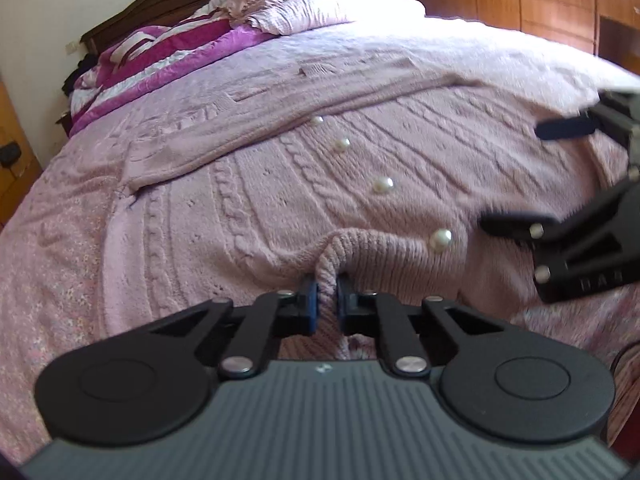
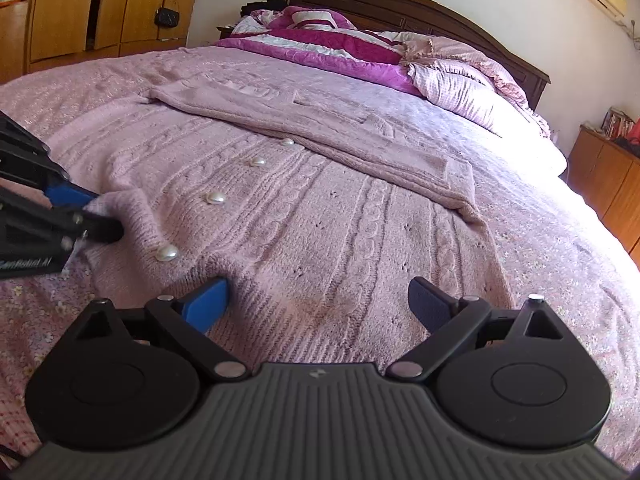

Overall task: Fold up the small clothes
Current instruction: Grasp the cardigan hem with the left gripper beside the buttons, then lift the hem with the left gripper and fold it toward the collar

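Note:
A pink cable-knit cardigan (image 1: 304,184) with pearl buttons (image 1: 440,239) lies flat on the bed, its sleeves folded across the chest. My left gripper (image 1: 327,300) is shut on a pinched ridge of the ribbed bottom hem. In the right wrist view the same cardigan (image 2: 340,224) spreads ahead, and the left gripper (image 2: 94,216) shows at the left edge, clamping the hem. My right gripper (image 2: 318,300) stands open just over the hem, with nothing between its blue pads (image 2: 208,300). From the left wrist view the right gripper (image 1: 516,176) appears at the right, jaws wide.
The bed's pink floral cover (image 1: 60,260) lies under the cardigan. A magenta quilt (image 2: 320,46) and pillows (image 2: 460,80) are piled at the dark headboard (image 2: 400,4). Wooden cabinets (image 1: 520,0) and wardrobes (image 2: 80,8) line the walls.

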The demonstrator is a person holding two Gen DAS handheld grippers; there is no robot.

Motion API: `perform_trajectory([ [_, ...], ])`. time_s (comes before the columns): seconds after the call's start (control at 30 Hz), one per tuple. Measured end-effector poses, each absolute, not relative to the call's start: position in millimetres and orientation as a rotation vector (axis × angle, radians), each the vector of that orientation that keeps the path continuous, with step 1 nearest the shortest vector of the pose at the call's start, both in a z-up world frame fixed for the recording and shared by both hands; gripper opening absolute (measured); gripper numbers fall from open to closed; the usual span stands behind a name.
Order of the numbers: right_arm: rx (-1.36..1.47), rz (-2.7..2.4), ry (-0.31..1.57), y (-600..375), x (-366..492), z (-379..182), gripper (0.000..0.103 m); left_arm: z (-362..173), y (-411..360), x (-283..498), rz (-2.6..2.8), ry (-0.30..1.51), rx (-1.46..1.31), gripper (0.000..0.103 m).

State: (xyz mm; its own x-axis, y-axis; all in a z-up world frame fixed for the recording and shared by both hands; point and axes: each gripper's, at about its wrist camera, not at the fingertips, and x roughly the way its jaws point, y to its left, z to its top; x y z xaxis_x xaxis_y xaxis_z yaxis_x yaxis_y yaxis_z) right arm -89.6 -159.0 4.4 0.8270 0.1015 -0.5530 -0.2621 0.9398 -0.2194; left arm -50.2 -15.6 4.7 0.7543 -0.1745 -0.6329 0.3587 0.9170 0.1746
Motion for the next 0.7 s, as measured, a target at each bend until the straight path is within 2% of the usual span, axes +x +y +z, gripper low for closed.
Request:
perform_trajectory([
  [0.3, -0.268, 0.333, 0.600, -154.8, -101.5, 5.0, 0.098, 37.7, 2.9, -51.1, -0.281, 0.582, 0.132, 0.011],
  [0.47, -0.364, 0.287, 0.605, -139.6, -102.4, -7.4, 0.096, 43.2, 6.7, -51.2, -0.283, 0.573, 0.089, 0.011],
  [0.53, -0.354, 0.263, 0.586, -140.7, -101.0, -7.4, 0.088, 44.3, 8.1, -52.1, -0.282, 0.569, 0.085, 0.011],
  [0.63, -0.295, 0.265, 0.561, -147.4, -98.6, -1.5, 0.059, 46.4, 10.6, -52.8, -0.288, 0.563, 0.072, 0.011],
  [0.7, -0.268, 0.269, 0.560, -149.0, -95.7, 1.3, 0.033, 47.6, 10.6, -52.1, -0.292, 0.559, 0.067, 0.011],
])
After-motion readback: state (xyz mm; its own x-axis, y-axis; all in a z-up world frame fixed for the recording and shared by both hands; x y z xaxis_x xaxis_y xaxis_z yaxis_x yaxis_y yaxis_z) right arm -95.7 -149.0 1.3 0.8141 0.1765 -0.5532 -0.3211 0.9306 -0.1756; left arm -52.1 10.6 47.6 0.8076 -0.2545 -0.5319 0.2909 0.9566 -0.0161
